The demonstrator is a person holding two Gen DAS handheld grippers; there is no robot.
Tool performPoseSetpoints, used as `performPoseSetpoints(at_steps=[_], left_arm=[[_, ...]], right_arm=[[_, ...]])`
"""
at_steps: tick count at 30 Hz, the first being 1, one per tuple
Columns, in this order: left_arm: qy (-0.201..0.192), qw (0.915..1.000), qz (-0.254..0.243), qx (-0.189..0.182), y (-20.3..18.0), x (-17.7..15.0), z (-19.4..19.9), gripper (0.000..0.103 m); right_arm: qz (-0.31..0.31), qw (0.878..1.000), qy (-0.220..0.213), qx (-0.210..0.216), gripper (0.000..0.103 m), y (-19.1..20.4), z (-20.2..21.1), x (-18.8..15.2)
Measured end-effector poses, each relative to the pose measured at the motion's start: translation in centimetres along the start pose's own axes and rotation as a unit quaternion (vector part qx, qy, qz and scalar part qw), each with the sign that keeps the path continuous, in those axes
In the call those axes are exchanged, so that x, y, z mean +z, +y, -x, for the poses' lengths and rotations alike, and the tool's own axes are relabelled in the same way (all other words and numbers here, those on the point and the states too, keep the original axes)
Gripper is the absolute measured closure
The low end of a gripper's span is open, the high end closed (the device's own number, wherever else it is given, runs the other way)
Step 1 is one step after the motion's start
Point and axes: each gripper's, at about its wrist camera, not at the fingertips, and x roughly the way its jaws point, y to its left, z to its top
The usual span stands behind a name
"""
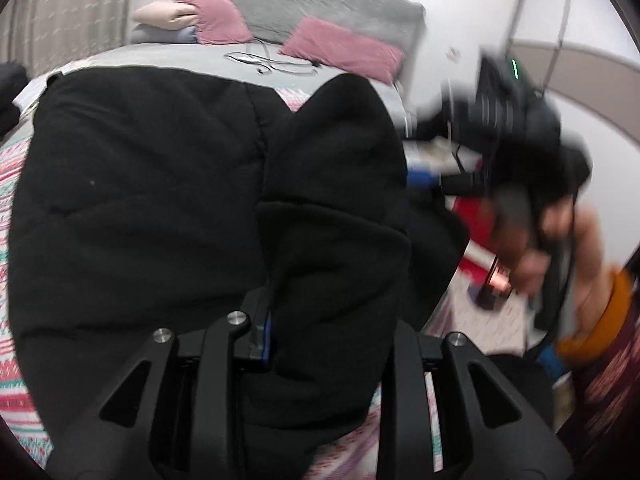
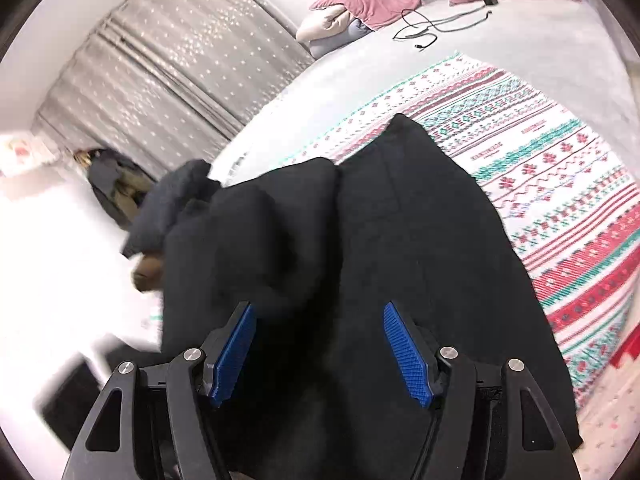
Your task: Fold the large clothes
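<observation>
a large black garment (image 1: 168,184) is seen spread over a patterned blanket (image 2: 560,184) on a bed (image 2: 532,40), bunched into thick folds at the near side. in the left wrist view the left gripper (image 1: 316,332) is seen closed on a fold of that garment: one blue pad (image 1: 267,338) is visible pressed against the cloth, the other finger is hidden behind it. only this view shows the right gripper (image 1: 432,172) from outside, blurred, carried at the right by a hand (image 1: 532,248) with an orange cuff (image 1: 600,320) near the forearm; from here it cannot be told how its fingers stand.

the right wrist view settles that: the two blue pads (image 2: 236,356) are spread well apart above the garment, with the black cloth lying below and between them but not pressed by either. this view alone shows a pale dotted curtain (image 2: 168,56) and dark clothes hanging (image 2: 112,184) beside it at the left.

two pink pillows (image 1: 340,46) lie at the head of the bed against a grey headboard (image 1: 320,4), with a beige folded cloth (image 1: 168,14) beside the left one. a dark cable (image 2: 432,26) lies loose on the grey sheet near the pillows. the raised fold of the garment blocks most of the blanket in the left view. red items (image 1: 476,216) beyond the bed edge are too blurred to be identified.
</observation>
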Motion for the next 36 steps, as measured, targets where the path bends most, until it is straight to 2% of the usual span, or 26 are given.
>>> performPoseSetpoints(at_steps=[4,6,8,11,14,17,19,20,21,23,26,30,32,36], left_arm=[[0.0,0.9999,-0.005,-0.012,-0.1,0.2,1.6,0.069],[0.001,0.9998,-0.011,-0.015,-0.4,0.1,2.7,0.066],[0.003,0.9996,-0.018,-0.022,-0.8,0.1,3.6,0.053],[0.002,0.9982,-0.014,-0.058,-1.4,-0.7,6.4,0.037],[-0.006,0.997,-0.016,-0.076,-1.4,-1.6,9.2,0.029],[-0.021,0.9977,-0.01,-0.063,-0.7,-2.2,12.8,0.022],[-0.038,0.9984,0.011,-0.042,1.0,-2.1,14.5,0.02],[-0.045,0.9982,0.025,-0.03,1.8,-2.0,14.9,0.02],[-0.05,0.9977,0.041,-0.018,2.8,-1.6,15.0,0.02],[-0.047,0.9952,0.085,0.015,5.3,-1.0,14.6,0.02],[-0.041,0.9873,0.148,0.043,8.8,-0.5,13.7,0.02],[-0.034,0.9797,0.191,0.049,9.2,1.5,11.3,0.02],[-0.043,0.979,0.195,0.041,8.6,2.5,11.2,0.02],[-0.046,0.9815,0.184,0.028,8.1,4.1,9.4,0.02]], right_arm=[[0.001,1.0,0.013,0.028,0.033,1.9,-1.2,1.2],[0.007,0.999,0.024,0.043,0.028,2.6,-2.3,2.0],[0.011,0.998,0.043,0.051,0.027,3.2,-4.0,3.0],[0.001,0.997,0.073,0.03,0.027,2.3,-6.4,3.6],[-0.029,0.991,0.113,0.073,0.027,1.8,-8.8,3.6],[-0.018,0.989,0.12,0.081,0.028,2.2,-10.3,3.6],[-0.002,0.99,0.12,0.079,0.042,2.8,-10.7,3.5],[0.011,0.99,0.118,0.08,0.059,3.3,-10.8,3.5],[0.02,0.99,0.115,0.08,0.069,3.9,-10.6,3.4],[0.047,0.991,0.106,0.07,0.08,5.4,-10.2,3.6],[0.091,0.99,0.086,0.069,0.085,8.1,-8.8,3.9],[0.147,0.985,0.054,0.075,0.087,12.7,-6.5,5.9],[0.175,0.981,0.03,0.076,0.088,14.5,-4.4,6.9],[0.188,0.979,-0.007,0.072,0.088,14.2,-0.3,8.5]])
